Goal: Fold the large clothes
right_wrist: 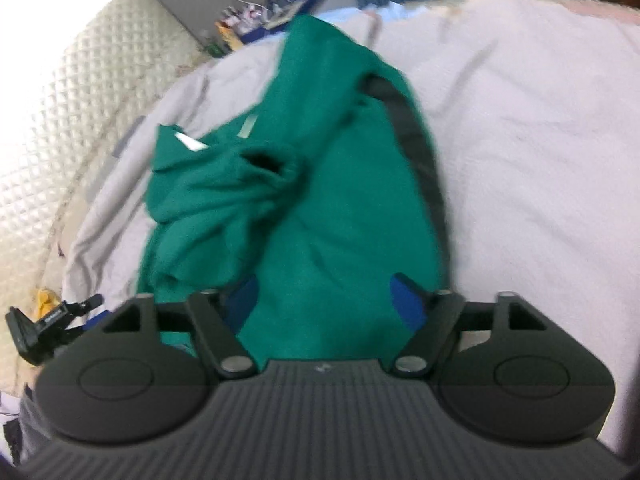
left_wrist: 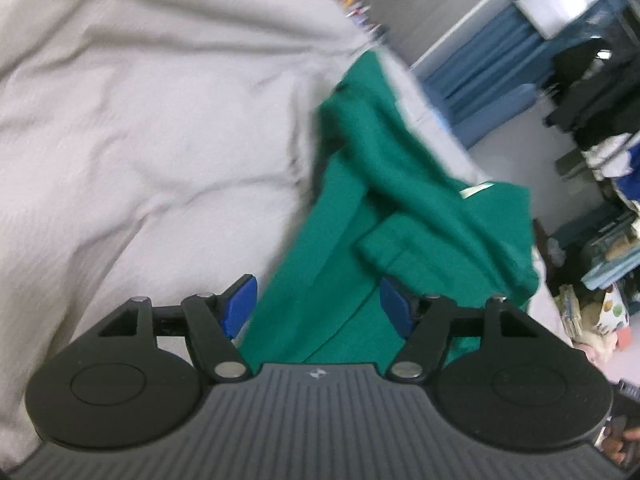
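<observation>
Currently, status by item, near to far:

Left gripper (left_wrist: 318, 306): jaws apart, nothing clamped. The blue pads (left_wrist: 239, 306) flank a strip of green cloth without pressing on it.

Right gripper (right_wrist: 326, 306): jaws apart, nothing clamped. Green cloth shows between and beyond the pads, clear of both.

Reason for open jaws: judged as a release or a reach between grasps. Neither gripper bears any cloth.

Garment (right_wrist: 312, 200): green, lying on the bedspread, partly folded. Panels overlap and one sleeve lies across the body. A dark stripe (right_wrist: 412, 132) runs along one edge; a pale label (right_wrist: 191, 142) shows near the neck end.

Garment placement: laid lengthwise away from both grippers, near one edge of the bed. Judged convenient for taking both near corners at once.

Bedspread (left_wrist: 140, 140): pale, creased, serving as the folding surface.

Fold state: judged unfinished. The upper layers are bunched, not flat.

Next move, judged: smooth the bunched layers, then grip the near edge.

Camera mount (right_wrist: 44, 326): black, at the bed edge, left in the right wrist view.

Background: blue curtains (left_wrist: 480, 76) and piled clothes, blurred.
</observation>
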Tool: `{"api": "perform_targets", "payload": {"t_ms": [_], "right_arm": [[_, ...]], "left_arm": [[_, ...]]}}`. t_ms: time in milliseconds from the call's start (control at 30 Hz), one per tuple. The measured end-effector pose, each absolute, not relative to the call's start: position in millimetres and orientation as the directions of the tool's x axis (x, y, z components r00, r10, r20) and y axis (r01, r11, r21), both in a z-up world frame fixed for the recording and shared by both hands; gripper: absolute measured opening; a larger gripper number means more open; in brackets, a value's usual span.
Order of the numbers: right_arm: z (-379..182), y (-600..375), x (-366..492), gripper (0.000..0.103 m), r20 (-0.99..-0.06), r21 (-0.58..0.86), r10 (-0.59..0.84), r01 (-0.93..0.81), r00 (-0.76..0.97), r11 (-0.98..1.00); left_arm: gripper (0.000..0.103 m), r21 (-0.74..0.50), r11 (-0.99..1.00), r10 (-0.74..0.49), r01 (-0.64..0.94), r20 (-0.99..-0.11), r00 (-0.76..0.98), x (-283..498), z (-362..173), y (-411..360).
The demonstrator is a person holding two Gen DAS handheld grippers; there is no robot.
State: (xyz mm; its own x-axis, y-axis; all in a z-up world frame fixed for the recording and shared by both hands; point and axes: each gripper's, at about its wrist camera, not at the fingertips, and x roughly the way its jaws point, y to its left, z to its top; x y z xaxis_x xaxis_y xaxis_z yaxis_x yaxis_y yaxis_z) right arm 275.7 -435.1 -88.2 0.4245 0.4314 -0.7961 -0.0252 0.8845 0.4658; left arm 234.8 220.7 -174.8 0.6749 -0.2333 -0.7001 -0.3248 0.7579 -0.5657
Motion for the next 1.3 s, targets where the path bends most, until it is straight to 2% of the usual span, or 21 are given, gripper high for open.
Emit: {"api": "perform_targets", "payload": {"t_ms": [133,267,333,467,600,733,867,933,967,1000,1033,1100,1133,1167,1200,1300], "right_arm": [[-124.1,-457.4,274.1,0.078,-0.820,0.479,0.445,0.006,0.360,0.878],[-151.5,-467.4,275.0,0.078,-0.798,0.541,0.503,0.026,0.333,0.841],[-166.1,-469.6,276.7,0.078,-0.780,0.575,0.539,0.023,0.316,0.818],[-182.4,-469.9,281.1,0.079,-0.723,0.650,0.624,-0.012,0.296,0.760],[-176.2,-457.6,284.1,0.080,-0.648,0.704,0.710,-0.137,0.278,0.697],[-181.1,-449.8,291.5,0.080,-0.594,0.745,0.766,-0.190,0.245,0.639],[-202.0,-442.6,298.4,0.078,-0.667,0.710,0.727,-0.156,0.165,0.687],[-199.5,-434.4,298.5,0.078,-0.684,0.684,0.711,-0.196,0.160,0.702],[-194.7,-430.6,298.7,0.074,-0.700,0.655,0.692,-0.229,0.176,0.720],[-186.5,-423.9,296.8,0.063,-0.724,0.605,0.662,-0.285,0.191,0.744],[-179.8,-418.6,295.8,0.056,-0.741,0.567,0.642,-0.327,0.199,0.756],[-166.7,-416.3,298.9,0.026,-0.759,0.535,0.618,-0.345,0.203,0.771],[-159.2,-417.7,302.2,0.022,-0.756,0.545,0.621,-0.326,0.208,0.773],[-151.8,-419.8,304.8,0.017,-0.748,0.555,0.628,-0.315,0.216,0.770],[-139.5,-419.8,305.4,0.015,-0.735,0.560,0.636,-0.318,0.235,0.765],[-98.4,-420.0,299.3,0.011,-0.673,0.578,0.673,-0.349,0.307,0.738]], "left_arm": [[0.073,-0.577,0.703,-0.268,-0.415,-0.756,0.597,239.8,-198.7,225.0],[0.074,-0.551,0.712,-0.311,-0.435,-0.803,0.509,251.8,-216.7,214.6],[0.079,-0.557,0.712,-0.337,-0.428,-0.806,0.487,256.2,-221.9,211.8],[0.082,-0.647,0.657,-0.440,-0.387,-0.746,0.501,255.5,-223.3,211.0],[0.082,-0.741,0.613,-0.519,-0.273,-0.639,0.568,248.5,-204.1,207.6],[0.082,-0.667,0.702,-0.482,-0.252,-0.704,0.521,251.7,-193.0,186.2],[0.082,-0.562,0.736,-0.419,-0.378,-0.816,0.397,253.8,-210.8,181.7],[0.082,-0.553,0.738,-0.416,-0.388,-0.824,0.383,254.8,-212.7,181.7],[0.081,-0.543,0.747,-0.409,-0.384,-0.831,0.378,255.2,-210.3,180.4],[0.080,-0.534,0.756,-0.402,-0.379,-0.835,0.376,255.5,-206.6,178.0],[0.076,-0.530,0.761,-0.400,-0.374,-0.837,0.372,259.9,-206.7,171.8],[0.046,-0.566,0.744,-0.430,-0.355,-0.812,0.395,262.0,-198.3,172.0],[0.038,-0.592,0.726,-0.448,-0.349,-0.793,0.412,263.5,-196.5,170.6],[0.024,-0.611,0.711,-0.462,-0.348,-0.779,0.424,263.6,-193.5,170.0],[0.019,-0.628,0.700,-0.475,-0.340,-0.765,0.436,263.1,-188.7,170.9],[0.015,-0.698,0.647,-0.493,-0.307,-0.690,0.530,252.5,-165.9,178.4]]}}
